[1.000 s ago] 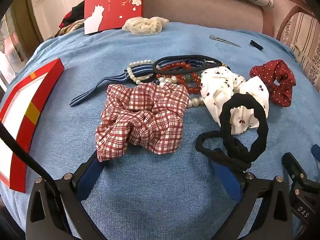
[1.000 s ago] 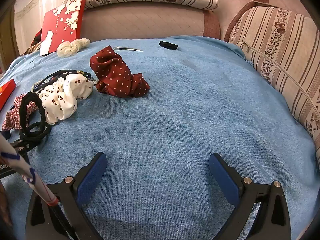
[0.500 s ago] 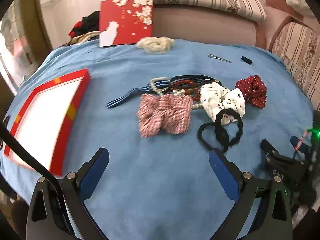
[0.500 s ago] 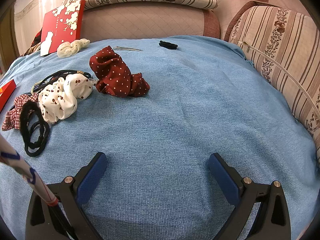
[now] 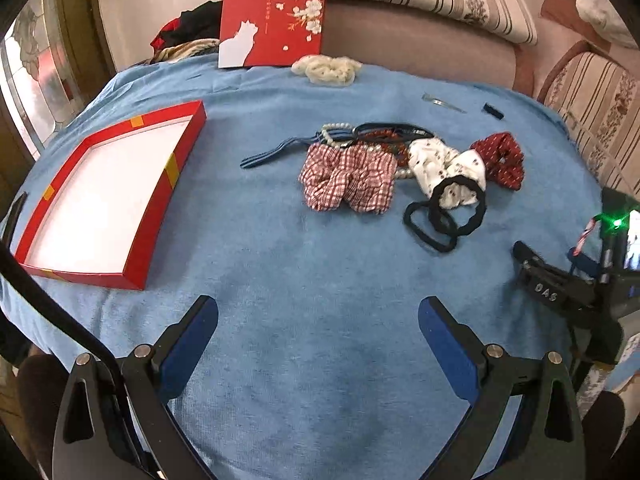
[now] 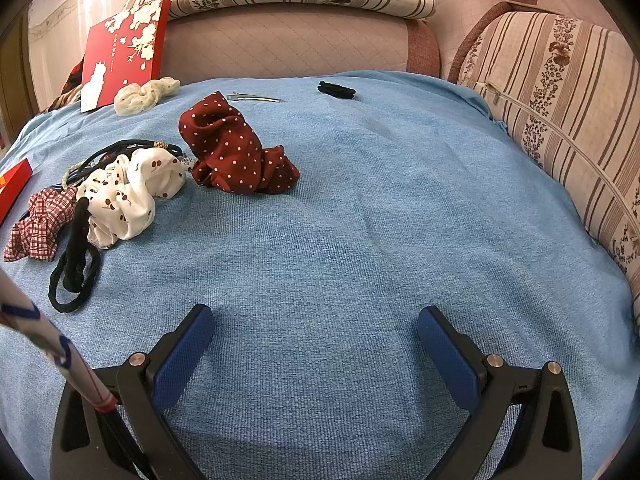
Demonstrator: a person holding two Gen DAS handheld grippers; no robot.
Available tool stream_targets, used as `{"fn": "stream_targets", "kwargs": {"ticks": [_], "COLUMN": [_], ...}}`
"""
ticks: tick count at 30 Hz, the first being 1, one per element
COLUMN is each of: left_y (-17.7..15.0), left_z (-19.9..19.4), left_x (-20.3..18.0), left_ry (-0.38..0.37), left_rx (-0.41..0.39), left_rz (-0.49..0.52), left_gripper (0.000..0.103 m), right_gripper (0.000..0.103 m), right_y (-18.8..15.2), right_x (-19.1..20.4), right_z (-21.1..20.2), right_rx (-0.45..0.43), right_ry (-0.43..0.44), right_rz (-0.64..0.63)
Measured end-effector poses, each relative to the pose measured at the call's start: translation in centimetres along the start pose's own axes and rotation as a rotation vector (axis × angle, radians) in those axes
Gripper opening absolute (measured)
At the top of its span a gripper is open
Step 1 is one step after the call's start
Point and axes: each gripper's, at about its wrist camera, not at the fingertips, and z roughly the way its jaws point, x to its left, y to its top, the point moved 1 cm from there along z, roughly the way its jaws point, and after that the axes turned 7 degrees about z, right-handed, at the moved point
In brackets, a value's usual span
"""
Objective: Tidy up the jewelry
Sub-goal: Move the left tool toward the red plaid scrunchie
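A pile of hair accessories lies on the blue cloth: a red plaid scrunchie (image 5: pixel 348 178), a white cherry-print scrunchie (image 5: pixel 444 168), a dark red dotted scrunchie (image 5: pixel 500 158), black hair ties (image 5: pixel 444 216), bead bracelets and a striped headband (image 5: pixel 276 152). An open red box (image 5: pixel 100 196) with a white inside sits at the left. My left gripper (image 5: pixel 318 324) is open and empty, well short of the pile. My right gripper (image 6: pixel 316 332) is open and empty over bare cloth, right of the pile (image 6: pixel 120 196).
The red box lid (image 5: pixel 274 20) leans against the sofa back, with a cream scrunchie (image 5: pixel 326 70) in front. A metal hair clip (image 5: pixel 442 102) and a small black clip (image 5: pixel 493 111) lie at the far side. Striped cushions (image 6: pixel 560 120) border the right.
My left gripper has pulled back and up from the pile, so the black hair ties and plaid scrunchie now lie farther off and the red box shows in full. The right gripper stayed put.
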Motion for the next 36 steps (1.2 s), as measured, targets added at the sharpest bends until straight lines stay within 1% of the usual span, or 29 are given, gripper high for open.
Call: {"fn": "stream_targets", "kwargs": {"ticks": [7, 11, 13, 17, 20, 23, 25, 28, 33, 36], "left_y": [0.6, 0.8, 0.9, 1.1, 0.8, 0.7, 0.5, 0.0, -0.2, -0.3], "left_z": [-0.6, -0.7, -0.8, -0.8, -0.6, -0.3, 0.0, -0.2, -1.1, -1.0], "left_x": [0.1, -0.1, -0.3, 0.3, 0.9, 1.4, 1.5, 1.7, 2.8, 3.2], "left_ry": [0.000, 0.023, 0.021, 0.000, -0.010, 0.000, -0.014, -0.016, -0.019, -0.032], "left_rx": [-0.006, -0.005, -0.008, -0.030, -0.017, -0.014, -0.007, -0.001, -0.022, -0.014], "left_rz": [-0.012, 0.035, 0.042, 0.009, 0.004, -0.009, -0.019, -0.028, -0.052, -0.069], "left_gripper": [0.101, 0.101, 0.101, 0.101, 0.101, 0.101, 0.101, 0.101, 0.101, 0.101], "right_gripper": [0.103, 0.103, 0.103, 0.103, 0.103, 0.103, 0.103, 0.103, 0.103, 0.103], "right_y": [0.0, 0.0, 0.0, 0.0, 0.0, 0.0, 0.0, 0.0, 0.0, 0.0], "right_x": [0.0, 0.1, 0.0, 0.0, 0.0, 0.0, 0.0, 0.0, -0.1, -0.2], "right_z": [0.0, 0.0, -0.1, 0.0, 0.0, 0.0, 0.0, 0.0, 0.0, 0.0], "right_rx": [0.000, 0.000, 0.000, 0.001, 0.000, 0.001, 0.000, 0.000, -0.001, 0.001], "right_ry": [0.000, -0.001, 0.000, 0.000, 0.000, 0.000, 0.000, -0.001, 0.002, 0.006], "right_rz": [0.000, 0.000, -0.001, 0.000, 0.000, 0.000, -0.001, -0.001, 0.001, 0.005]}}
